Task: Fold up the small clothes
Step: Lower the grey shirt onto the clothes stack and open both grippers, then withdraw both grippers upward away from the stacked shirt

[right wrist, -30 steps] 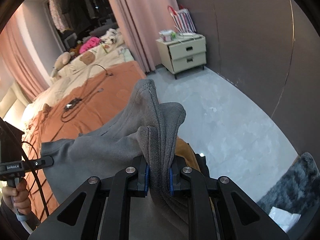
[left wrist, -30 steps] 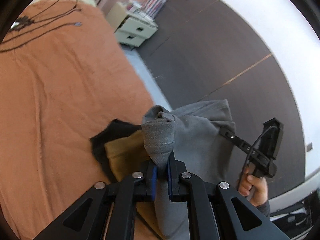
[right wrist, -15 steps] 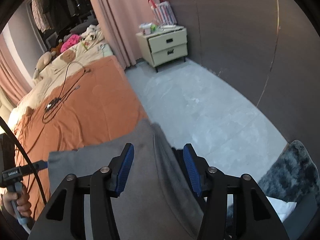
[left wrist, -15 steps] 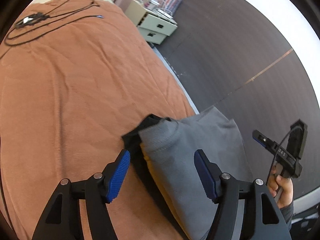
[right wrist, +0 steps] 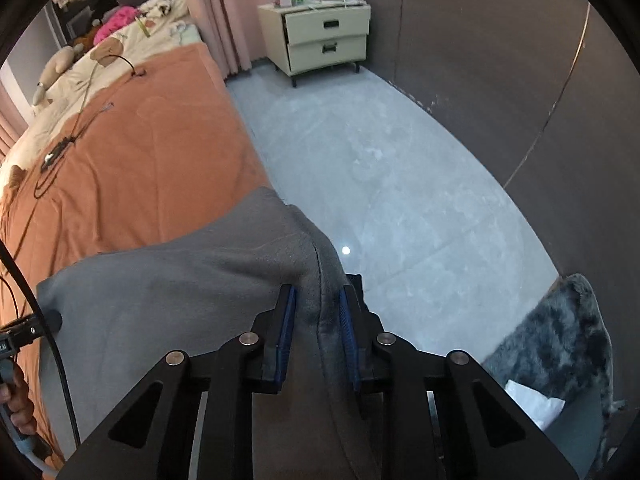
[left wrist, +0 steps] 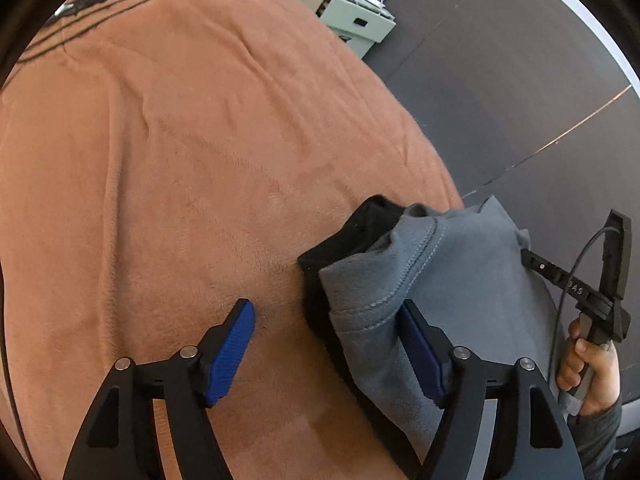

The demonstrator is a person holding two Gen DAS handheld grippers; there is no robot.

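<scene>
The left tongs (left wrist: 326,344) are standing wide apart, having just been opening; the corner of the grey garment (left wrist: 460,280) is lying between the blue pads (left wrist: 230,344), against the right pad only, and is not being gripped. The right tongs (right wrist: 316,320) have just been closing and are pinching a raised fold of the same grey garment (right wrist: 180,300) between both pads. The garment is lying spread at the edge of the bed, on the orange blanket (left wrist: 180,160), over a black item (left wrist: 344,240) that is showing beside its stitched hem. A hand (left wrist: 592,376) is gripping the handle of the other tool at the garment's far side. Beyond, black cables (right wrist: 60,148) are trailing across the blanket. Further off, the grey floor (right wrist: 400,168) is running to a cream nightstand (right wrist: 324,36) with two drawers, beside pink curtains (right wrist: 216,12). A dark furry rug (right wrist: 560,348) is lying at the right.
</scene>
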